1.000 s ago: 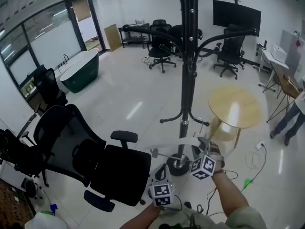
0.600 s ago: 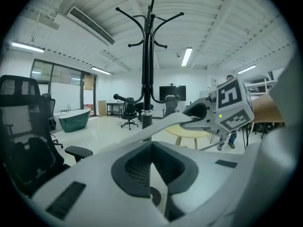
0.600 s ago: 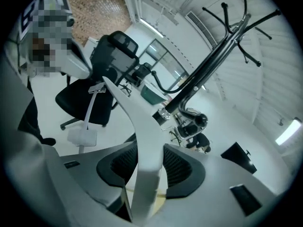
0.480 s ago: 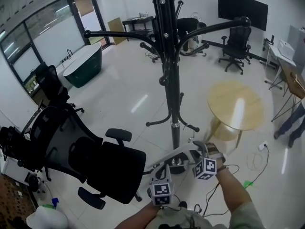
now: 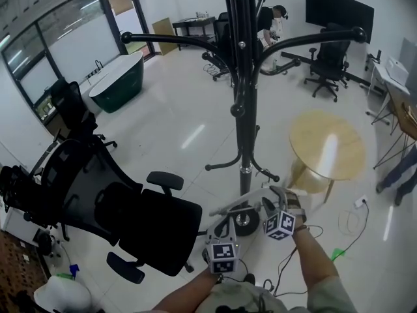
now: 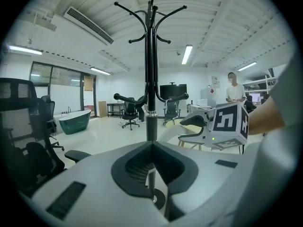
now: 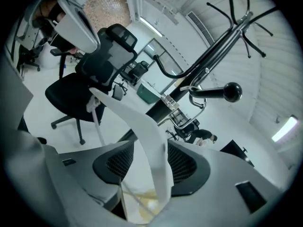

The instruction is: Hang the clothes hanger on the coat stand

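Right gripper [image 7: 152, 150] is clenching the hanger [image 7: 144, 136], left gripper [image 6: 151, 148] idling closed, empty; next, probably raising it onto the coat stand [image 5: 245, 122].

a pale, glossy floor [image 5: 176, 109] is seen, with ceiling lights mirrored in it as bright streaks. the coat stand [image 5: 245, 109] is carried on it by a round dark base [image 5: 246, 223]. just to the left of that base a black office chair [image 5: 130, 220] is set on its castors. to the right a round wooden table [image 5: 326, 147] is placed, near the stand but apart from it. loose cables [image 5: 352, 207] are strewn on the floor beside the table, with a small green scrap [image 5: 337, 253] close by. a dark green bathtub [image 5: 117, 83] is stood well apart at the far left, and more office chairs [image 5: 329, 70] are ranged along the back.
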The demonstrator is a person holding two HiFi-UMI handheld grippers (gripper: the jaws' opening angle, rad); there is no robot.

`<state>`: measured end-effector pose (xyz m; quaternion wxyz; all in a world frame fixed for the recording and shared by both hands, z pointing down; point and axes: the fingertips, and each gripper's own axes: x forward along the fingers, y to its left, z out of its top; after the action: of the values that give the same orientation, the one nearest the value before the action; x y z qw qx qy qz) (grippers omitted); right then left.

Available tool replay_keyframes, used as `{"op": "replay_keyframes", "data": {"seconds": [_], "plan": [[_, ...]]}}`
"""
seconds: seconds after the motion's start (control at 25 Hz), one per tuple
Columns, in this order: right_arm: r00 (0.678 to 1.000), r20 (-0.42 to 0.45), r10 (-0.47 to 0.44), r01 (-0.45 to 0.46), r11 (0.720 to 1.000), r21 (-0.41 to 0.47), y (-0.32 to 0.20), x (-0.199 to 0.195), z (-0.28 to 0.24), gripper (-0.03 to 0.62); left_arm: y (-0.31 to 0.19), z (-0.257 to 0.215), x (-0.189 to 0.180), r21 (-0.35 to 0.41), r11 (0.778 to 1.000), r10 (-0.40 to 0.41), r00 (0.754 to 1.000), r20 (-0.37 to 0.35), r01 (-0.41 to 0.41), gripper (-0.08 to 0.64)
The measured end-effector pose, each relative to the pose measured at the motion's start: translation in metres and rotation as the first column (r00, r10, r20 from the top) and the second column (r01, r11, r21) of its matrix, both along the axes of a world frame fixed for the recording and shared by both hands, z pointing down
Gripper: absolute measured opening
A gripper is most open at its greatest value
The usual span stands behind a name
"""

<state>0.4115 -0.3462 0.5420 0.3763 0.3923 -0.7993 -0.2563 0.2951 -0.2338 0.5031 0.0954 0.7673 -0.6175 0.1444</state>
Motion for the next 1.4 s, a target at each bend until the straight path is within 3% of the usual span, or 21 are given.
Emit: {"op": "replay_keyframes", "data": {"seconds": [0.16, 0.28, 0.4, 0.48, 0.6, 0.68, 0.8, 0.92, 1.12, 1.4], "plan": [[0.987, 0.13, 0.093, -0.087, 0.995, -0.051, 0.006, 0.006, -0.01, 0.216, -0.004, -0.014, -0.007, 0.043, 0.999, 0.008, 1.0, -0.008, -0.008, 0.015], [0.929, 0.316, 0.194, -0.167, 0.98, -0.112, 0.027, 0.01, -0.028, 0.216, 0.001, -0.024, -0.013, 0.069, 0.997, 0.021, 0.999, -0.024, -0.019, 0.015], [0.788, 0.543, 0.289, -0.235, 0.957, -0.167, 0.06, 0.016, -0.06, 0.201, 0.009, -0.026, -0.016, 0.088, 0.995, 0.042, 0.998, -0.048, -0.037, 0.015], [0.672, 0.661, 0.335, -0.281, 0.941, -0.191, 0.082, 0.019, -0.082, 0.115, 0.014, -0.03, -0.018, 0.104, 0.993, 0.061, 0.996, -0.069, -0.054, 0.015], [0.516, 0.765, 0.384, -0.337, 0.913, -0.231, 0.113, 0.018, -0.096, 0.01, 0.021, -0.035, -0.025, 0.14, 0.986, 0.105, 0.991, -0.085, -0.093, 0.015], [0.442, 0.803, 0.399, -0.361, 0.899, -0.248, 0.133, 0.012, -0.095, 0.0, 0.029, -0.032, -0.031, 0.156, 0.979, 0.145, 0.986, -0.086, -0.131, 0.015], [0.373, 0.832, 0.41, -0.392, 0.883, -0.258, 0.16, 0.005, -0.086, 0.0, 0.045, -0.024, -0.034, 0.183, 0.964, 0.212, 0.973, -0.085, -0.194, 0.015], [0.35, 0.836, 0.424, -0.411, 0.871, -0.27, 0.18, -0.004, -0.071, 0.0, 0.062, -0.016, -0.037, 0.201, 0.952, 0.252, 0.964, -0.08, -0.232, 0.015], [0.385, 0.824, 0.416, -0.38, 0.885, -0.269, 0.216, -0.021, -0.063, 0.0, 0.094, -0.014, -0.038, 0.174, 0.962, 0.226, 0.971, -0.079, -0.209, 0.015], [0.441, 0.811, 0.384, -0.328, 0.91, -0.252, 0.232, -0.01, -0.072, 0.0, 0.115, -0.018, -0.027, 0.153, 0.978, 0.154, 0.985, -0.076, -0.141, 0.015]]}}
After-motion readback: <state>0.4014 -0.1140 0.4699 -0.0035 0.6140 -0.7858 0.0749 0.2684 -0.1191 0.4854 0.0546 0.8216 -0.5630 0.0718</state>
